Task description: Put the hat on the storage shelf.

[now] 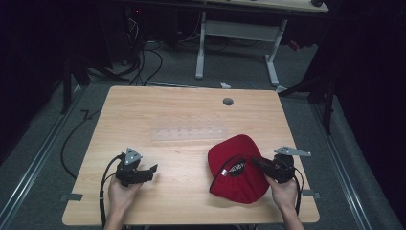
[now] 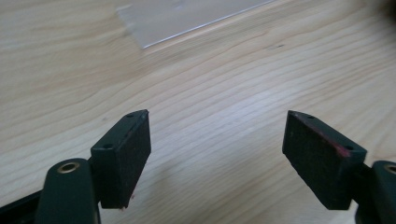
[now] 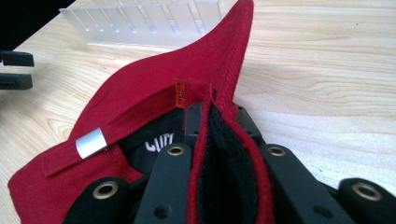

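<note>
On the near right part of the wooden counter (image 1: 191,110) a red cap (image 1: 238,168) is laid, its brim pointing away from the person and its back opening turned toward the right hand. The right claw (image 1: 256,163) is closed on the rear edge of the cap: in the right gripper view the red fabric rim with its black inner band is seen pinched between the jaws, close to the adjusting strap and its silver clip (image 3: 91,143). That hold at the back edge is judged to be chosen so that the cap can be lifted or dragged without the crown being crushed. The left claw (image 1: 152,169) is held low over bare wood at the near left, well apart from the cap, with its jaws spread wide and nothing between them; it is judged to be kept ready to take another part of the cap. A clear slotted plastic rack (image 1: 190,134) is lying flat near the middle of the counter, beyond the cap and untouched by either claw.
</note>
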